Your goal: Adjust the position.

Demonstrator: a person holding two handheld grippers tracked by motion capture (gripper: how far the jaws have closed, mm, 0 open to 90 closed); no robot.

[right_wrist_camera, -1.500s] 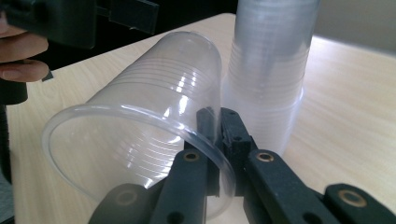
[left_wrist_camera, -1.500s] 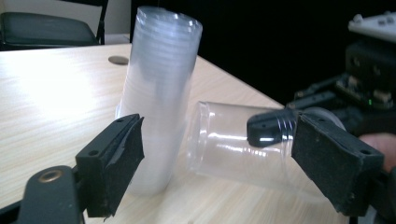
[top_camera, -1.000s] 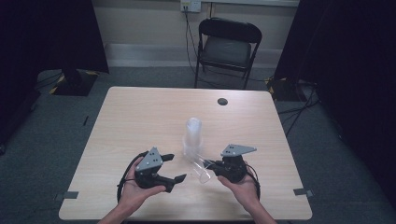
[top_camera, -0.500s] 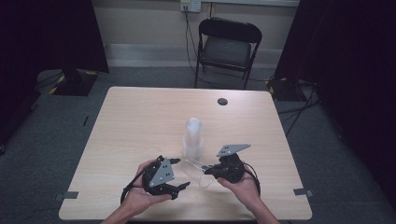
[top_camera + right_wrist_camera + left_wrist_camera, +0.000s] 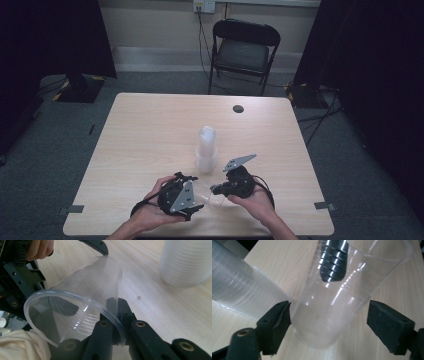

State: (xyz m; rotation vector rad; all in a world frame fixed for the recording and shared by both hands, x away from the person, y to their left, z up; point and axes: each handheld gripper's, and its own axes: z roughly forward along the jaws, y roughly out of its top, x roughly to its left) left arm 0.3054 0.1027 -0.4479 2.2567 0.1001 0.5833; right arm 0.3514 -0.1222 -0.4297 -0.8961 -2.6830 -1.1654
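From the high view we see a pale wooden table (image 5: 150, 130) with a stack of clear plastic cups (image 5: 206, 149) standing upside down near its middle; a single clear cup (image 5: 210, 199) lies on its side between the two grippers near the table's front edge. The left gripper (image 5: 196, 206) has turned since half a second ago, its grey plate now tilted toward us, and the right gripper (image 5: 216, 190) has stayed beside the cup. A small dark disc (image 5: 238, 108) lies near the far edge; a folding chair (image 5: 243, 50) stands beyond. The far half of the table is open, and both hands sit close to the front edge.

In the left gripper view the cup (image 5: 337, 297) lies empty, base toward us, between the left gripper's (image 5: 328, 322) jaws, which stand spread; one jaw is at the cup's wall, the other apart from it. A ribbed jaw of the other gripper shows inside the cup; the stack (image 5: 239, 292) lies beside.

In the right gripper view the right gripper (image 5: 117, 322) is clenched on the cup's (image 5: 82, 307) rim, one jaw inside and one outside; the stack (image 5: 186, 262) stands well apart.
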